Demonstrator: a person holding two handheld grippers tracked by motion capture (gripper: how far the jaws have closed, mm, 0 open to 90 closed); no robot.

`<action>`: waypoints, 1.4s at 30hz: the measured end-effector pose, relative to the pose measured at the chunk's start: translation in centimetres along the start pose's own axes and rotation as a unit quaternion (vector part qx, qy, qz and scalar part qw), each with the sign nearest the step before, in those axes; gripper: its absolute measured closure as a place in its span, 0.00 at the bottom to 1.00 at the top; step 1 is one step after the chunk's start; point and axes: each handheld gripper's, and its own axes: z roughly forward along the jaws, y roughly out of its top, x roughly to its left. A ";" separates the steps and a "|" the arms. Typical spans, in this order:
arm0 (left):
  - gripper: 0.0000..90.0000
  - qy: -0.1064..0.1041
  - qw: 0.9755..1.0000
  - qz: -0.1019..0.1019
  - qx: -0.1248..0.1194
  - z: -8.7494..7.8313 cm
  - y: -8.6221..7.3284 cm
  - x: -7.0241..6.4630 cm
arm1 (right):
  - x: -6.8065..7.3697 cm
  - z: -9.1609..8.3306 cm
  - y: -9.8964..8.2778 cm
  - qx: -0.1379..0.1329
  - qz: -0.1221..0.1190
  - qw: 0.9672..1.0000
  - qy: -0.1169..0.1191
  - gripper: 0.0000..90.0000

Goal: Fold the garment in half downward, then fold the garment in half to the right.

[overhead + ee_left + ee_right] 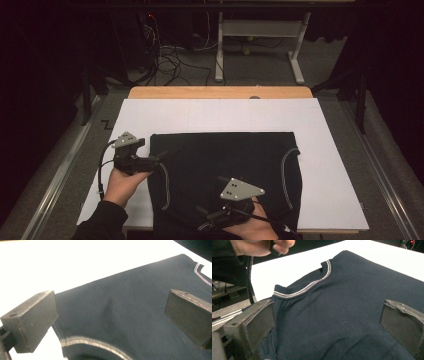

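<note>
Looking down, I count one dark sweater (225, 175) lying flat on one white board (325, 150), toward its near edge, with two pale striped armhole trims showing. I have two grippers over it — my left gripper (152, 162) sits at the sweater's left edge, jaws spread wide above the fabric and holding nothing. My right gripper (210, 218) hovers over the near hem, jaws likewise parted — the cloth lies between them, ungripped.

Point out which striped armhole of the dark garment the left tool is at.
The armhole on the garment's left edge; the other lies far right.
</note>
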 end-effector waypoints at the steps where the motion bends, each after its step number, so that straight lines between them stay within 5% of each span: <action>1: 0.00 0.000 1.000 0.002 -0.003 0.0 0.4 0.0 | 0.1 0.1 0.1 -0.001 0.000 1.000 0.002 0.00; 12: 0.00 -0.009 1.000 0.008 0.002 2.1 2.9 0.9 | 0.6 1.4 0.5 0.001 -0.001 1.000 0.010 0.00; 18: 0.00 0.011 1.000 -0.005 0.019 3.1 3.4 2.3 | 1.1 2.6 1.1 0.000 0.004 1.000 0.030 0.00; 30: 0.06 0.041 0.997 -0.033 0.052 5.0 2.1 5.8 | 3.0 4.2 1.1 0.015 -0.003 0.999 0.050 0.00; 34: 0.08 0.058 0.994 -0.046 0.077 6.8 1.3 7.5 | 3.1 4.6 1.0 0.020 -0.003 0.999 0.051 0.00; 37: 0.08 0.059 0.993 -0.051 0.091 7.6 0.8 7.9 | 3.1 4.8 0.9 0.027 -0.001 0.998 0.049 0.00; 40: 0.13 0.067 0.990 -0.033 0.120 9.1 0.1 7.7 | 3.3 5.1 0.7 0.034 -0.001 0.998 0.051 0.01; 42: 0.13 0.073 0.990 -0.053 0.108 9.6 -0.4 7.8 | 3.5 5.6 0.7 0.040 -0.001 0.998 0.055 0.01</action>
